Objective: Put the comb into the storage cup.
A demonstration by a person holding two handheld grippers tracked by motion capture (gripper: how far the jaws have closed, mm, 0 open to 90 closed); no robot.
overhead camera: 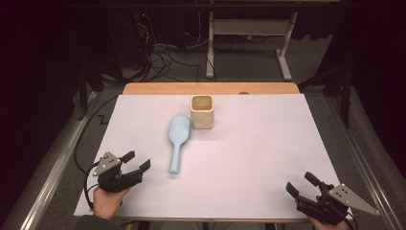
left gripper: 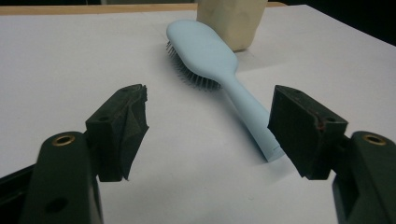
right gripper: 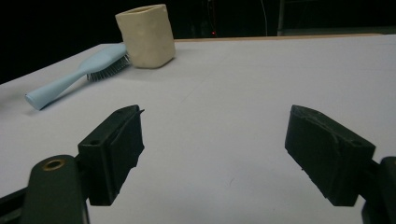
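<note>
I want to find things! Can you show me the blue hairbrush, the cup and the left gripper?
blue hairbrush [overhead camera: 179, 130]: high view, on the back of its head.
cup [overhead camera: 202, 117]: high view, on its front wall.
left gripper [overhead camera: 136, 160]: high view, midway between its open fingertips.

Pale-blue hairbrush — cream cup

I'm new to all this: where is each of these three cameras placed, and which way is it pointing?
High view: above the person's side, looking forward and down on the white table; shows both hands, the left gripper and the right gripper.
Left gripper view: rides the left gripper, low over the table, facing the blue hairbrush; its open jaws show.
Right gripper view: rides the right gripper, facing across the table; its open jaws show.
Shared: all show the hairbrush and the beige cup.
</note>
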